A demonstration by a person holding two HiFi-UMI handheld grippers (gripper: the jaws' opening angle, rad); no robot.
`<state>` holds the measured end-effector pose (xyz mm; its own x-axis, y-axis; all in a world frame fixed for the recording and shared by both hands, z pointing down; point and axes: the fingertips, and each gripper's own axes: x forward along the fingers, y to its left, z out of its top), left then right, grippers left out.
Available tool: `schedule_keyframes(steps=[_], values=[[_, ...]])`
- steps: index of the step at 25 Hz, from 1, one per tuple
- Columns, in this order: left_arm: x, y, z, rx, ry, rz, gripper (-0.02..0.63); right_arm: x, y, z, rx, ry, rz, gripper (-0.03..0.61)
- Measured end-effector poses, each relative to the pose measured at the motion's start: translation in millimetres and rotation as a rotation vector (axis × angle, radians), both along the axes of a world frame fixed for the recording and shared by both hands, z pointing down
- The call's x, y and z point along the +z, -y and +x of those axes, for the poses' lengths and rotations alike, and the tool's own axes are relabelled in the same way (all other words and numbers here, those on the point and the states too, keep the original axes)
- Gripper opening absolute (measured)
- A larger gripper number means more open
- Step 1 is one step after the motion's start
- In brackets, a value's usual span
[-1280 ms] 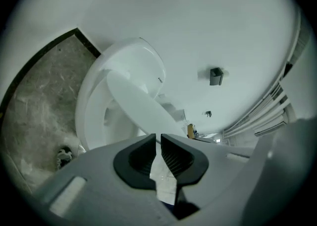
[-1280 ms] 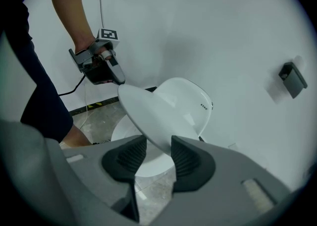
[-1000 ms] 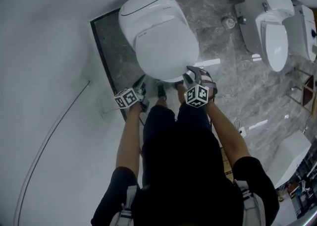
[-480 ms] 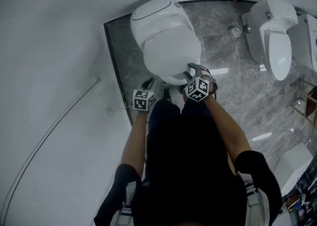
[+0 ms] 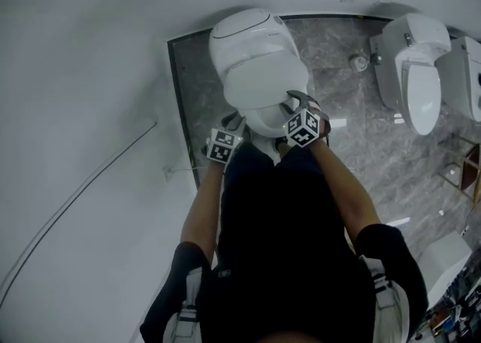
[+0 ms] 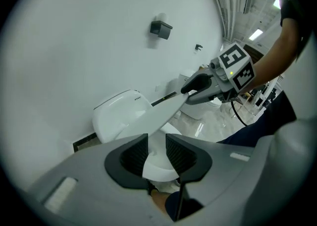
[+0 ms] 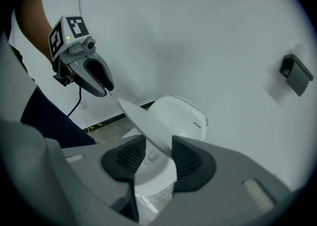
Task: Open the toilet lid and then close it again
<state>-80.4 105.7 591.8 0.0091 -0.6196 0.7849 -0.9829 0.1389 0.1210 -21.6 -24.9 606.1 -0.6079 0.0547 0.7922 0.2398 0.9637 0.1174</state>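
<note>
The white toilet (image 5: 252,40) stands against the wall, its lid (image 5: 267,82) lifted partway at the front. My right gripper (image 5: 294,102) is shut on the lid's front edge; the lid (image 7: 143,121) runs between the right gripper's (image 7: 158,145) pads, and the left gripper view shows the right gripper (image 6: 190,90) clamped on the lid (image 6: 163,113). My left gripper (image 5: 233,122) hangs at the bowl's left front. Its jaws have just been opening and nothing is pressed between them. From the right gripper view the left gripper (image 7: 101,88) is just clear of the lid's corner.
Two more white toilets (image 5: 417,71) (image 5: 470,78) stand to the right on the dark marble floor (image 5: 353,138). A white wall with a thin cable (image 5: 75,191) fills the left. A black fixture (image 6: 161,28) is mounted on the wall above the toilet.
The lid's front edge has come up from flat with my right gripper on it. My left gripper has risen beside the bowl, rolled over and let its jaws apart.
</note>
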Motion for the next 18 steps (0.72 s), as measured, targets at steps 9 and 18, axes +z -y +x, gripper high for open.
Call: schedule_keyframes(steps=[9,18], values=[[-11,33,-55,0.11,0.04,0.023,0.103,-32,33,-58,0.146,0.032,0.04,0.164],[-9,59,-108,0.199,0.118,0.048,0.131,-46,58,-108,0.223,0.024,0.078,0.166]])
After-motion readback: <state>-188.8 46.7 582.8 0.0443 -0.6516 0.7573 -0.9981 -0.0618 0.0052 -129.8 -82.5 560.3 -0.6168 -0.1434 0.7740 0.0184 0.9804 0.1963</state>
